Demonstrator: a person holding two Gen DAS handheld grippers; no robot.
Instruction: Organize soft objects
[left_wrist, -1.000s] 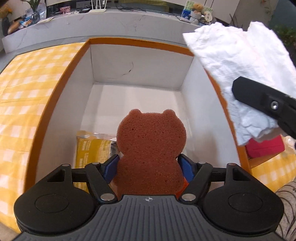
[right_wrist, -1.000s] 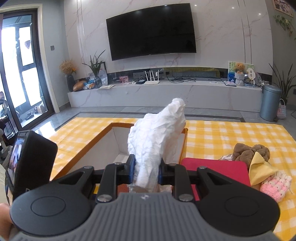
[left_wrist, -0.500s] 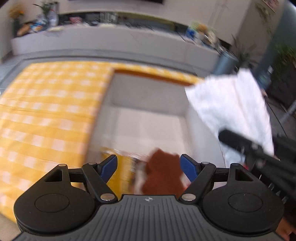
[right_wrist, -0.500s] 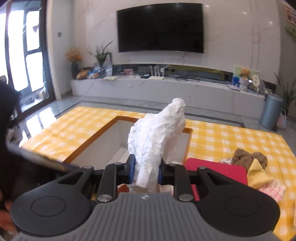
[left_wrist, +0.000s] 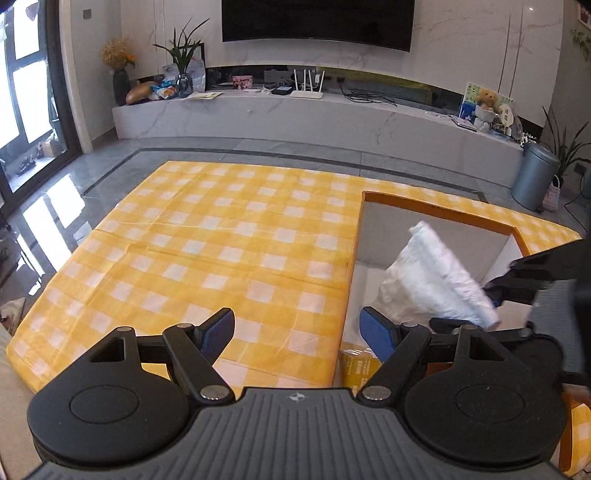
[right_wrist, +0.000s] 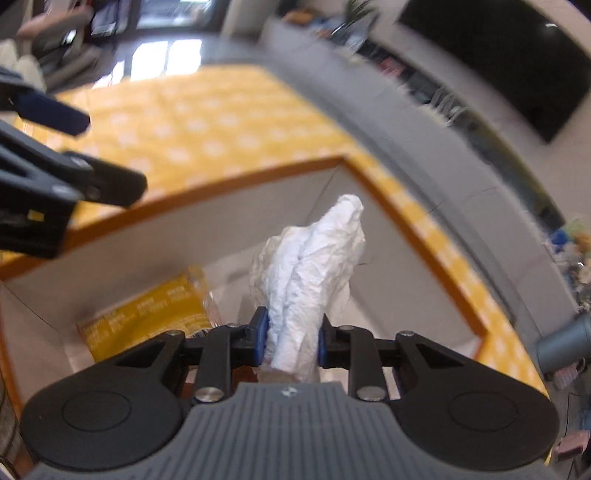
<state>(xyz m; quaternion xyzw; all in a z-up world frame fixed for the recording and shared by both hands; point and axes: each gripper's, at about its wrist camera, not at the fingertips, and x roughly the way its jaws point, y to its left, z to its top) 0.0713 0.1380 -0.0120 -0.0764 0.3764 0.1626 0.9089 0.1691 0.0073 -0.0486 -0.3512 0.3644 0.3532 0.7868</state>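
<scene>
Left tongs (left_wrist: 297, 334) stood wide apart with nothing between the blue pads. A second before, the brown bear-shaped sponge sat between them; now they were over the yellow checked cloth (left_wrist: 229, 254) on the tabletop, and the sponge was out of sight. The box (left_wrist: 439, 214) had slid from the middle of the left view over to about 3 o'clock.

Right tongs (right_wrist: 290, 334) were clamped on the white cloth (right_wrist: 314, 273), just as they were a second ago. Earlier that cloth was up in front of the wall and the TV. Now it pointed down into the box (right_wrist: 207, 184), above the floor of it.

The white cloth was soft, crinkly and bunched into a long lump. The box had an orange rim and smooth pale walls. A shiny yellow packet (right_wrist: 147, 314) lay flat on its floor, at about 9 o'clock from the cloth.

The right view was blurry, so the room behind was hard to make out. In the left view (left_wrist: 439, 284) the cloth's lower end was hidden behind the tongs, and the packet (left_wrist: 356, 367) only peeked out.
</scene>
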